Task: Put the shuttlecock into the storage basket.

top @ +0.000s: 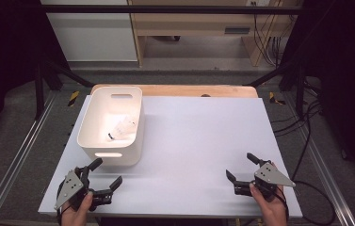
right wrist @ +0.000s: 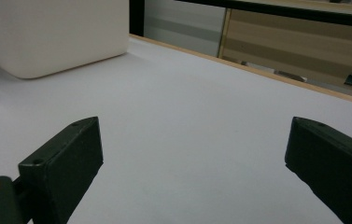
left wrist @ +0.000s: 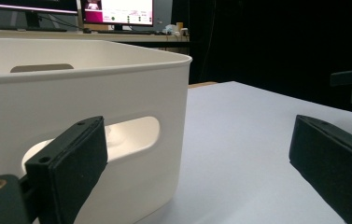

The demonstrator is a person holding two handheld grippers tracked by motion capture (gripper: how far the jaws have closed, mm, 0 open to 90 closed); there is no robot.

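A white plastic bin point(top: 135, 141) with handle cut-outs stands on the left of the white table top point(top: 198, 141). Inside it lies a small white object with a dark tip point(top: 121, 128). My left gripper point(top: 106, 173) rests open at the table's near left corner, just in front of the bin's near wall point(left wrist: 94, 107). My right gripper point(top: 241, 167) stands open at the near right, held by a hand, nothing between its jaws. In the right gripper view the bin point(right wrist: 52, 32) sits far off at upper left.
The table's wooden far edge point(top: 175, 89) shows behind the white top. Black frame bars and cables point(top: 302, 127) run along the right side. A wooden desk point(top: 198, 28) stands beyond. Monitors point(left wrist: 117, 11) glow behind the bin in the left gripper view.
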